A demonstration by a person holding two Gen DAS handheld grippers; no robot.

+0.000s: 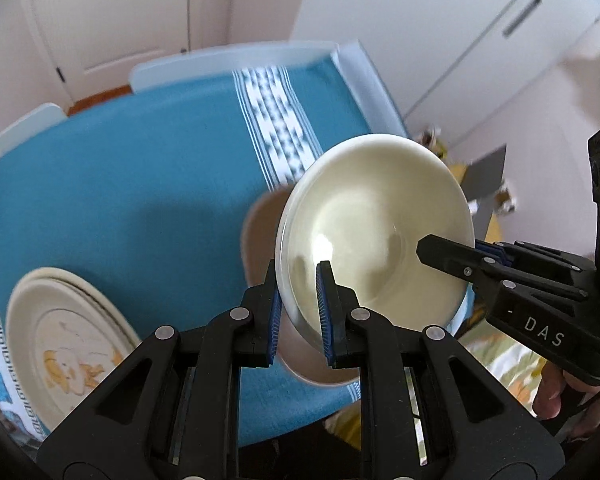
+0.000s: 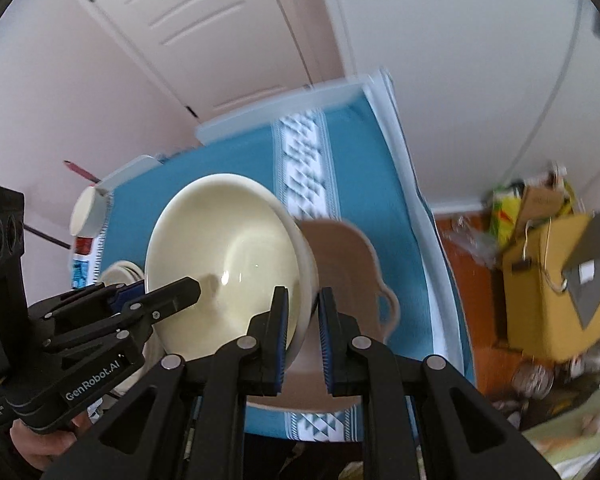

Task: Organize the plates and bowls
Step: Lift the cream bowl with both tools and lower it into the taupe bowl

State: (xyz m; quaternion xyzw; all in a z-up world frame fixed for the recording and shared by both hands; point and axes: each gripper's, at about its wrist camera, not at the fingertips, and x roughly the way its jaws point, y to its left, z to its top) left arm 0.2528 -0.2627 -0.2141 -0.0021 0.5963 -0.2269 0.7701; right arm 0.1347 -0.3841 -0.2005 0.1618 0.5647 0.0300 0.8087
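Note:
A cream bowl [image 1: 376, 224] is held tilted in the air above the blue tablecloth, over a tan bowl [image 1: 260, 236]. My left gripper [image 1: 300, 308] is shut on the cream bowl's near rim. My right gripper [image 1: 452, 256] grips the opposite rim. In the right wrist view the right gripper [image 2: 303, 332] straddles the cream bowl's [image 2: 228, 256] rim, and the left gripper [image 2: 172, 292] holds the other side. The tan bowl [image 2: 344, 264] with a handle sits on the cloth beneath. A stack of patterned plates [image 1: 60, 344] lies at the table's front left.
The blue tablecloth [image 1: 140, 184] has a white patterned stripe [image 1: 276, 128]. White chair backs [image 1: 20, 132] stand at the far edges. A white jar [image 2: 88, 208] stands at the table's left end. A yellow box and clutter [image 2: 548, 272] lie on the floor to the right.

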